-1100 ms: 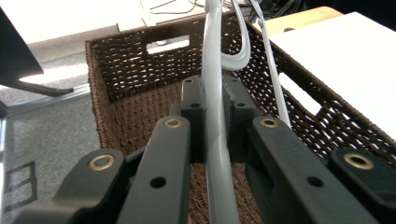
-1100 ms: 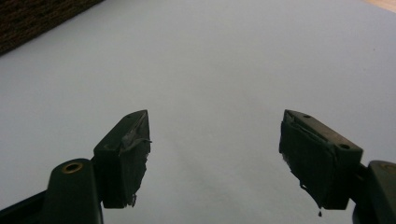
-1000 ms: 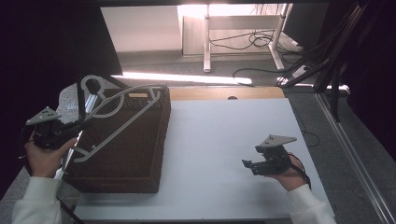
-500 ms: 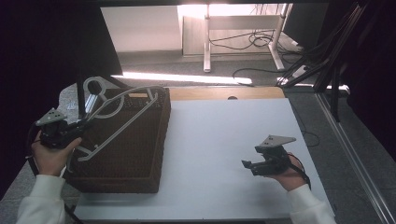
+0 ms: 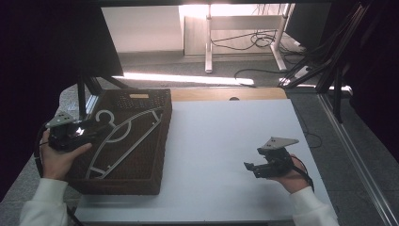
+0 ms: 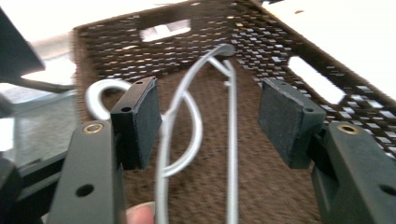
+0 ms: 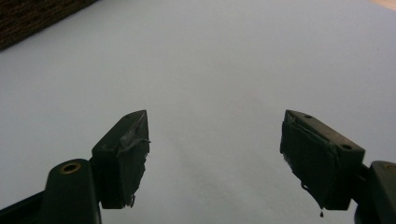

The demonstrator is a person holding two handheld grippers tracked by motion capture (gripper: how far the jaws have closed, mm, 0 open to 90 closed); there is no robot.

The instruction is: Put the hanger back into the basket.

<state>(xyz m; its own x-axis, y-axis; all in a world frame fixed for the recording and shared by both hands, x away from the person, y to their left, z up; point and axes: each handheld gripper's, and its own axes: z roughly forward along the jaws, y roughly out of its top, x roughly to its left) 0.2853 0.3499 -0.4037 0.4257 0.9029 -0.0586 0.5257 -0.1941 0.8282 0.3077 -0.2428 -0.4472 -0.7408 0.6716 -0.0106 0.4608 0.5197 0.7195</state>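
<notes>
Since the earlier frame, the grey metal clothes hanger has settled into the brown woven basket at frame left. Left gripper fingers are apart around its wire; right gripper fingers gape over the white worktop. Close squarely on one wire, clear of the basket wall.

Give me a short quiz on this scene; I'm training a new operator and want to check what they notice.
1. True or false: the left gripper is shut on the hanger.
2. Where does the hanger lie? A) on the table B) in the basket C) on the floor
3. Fill in: the right gripper hovers, jaws ____, over the white table.

Key: 1 false, its jaws are open around the wire; 2 B; 3 open.
</notes>
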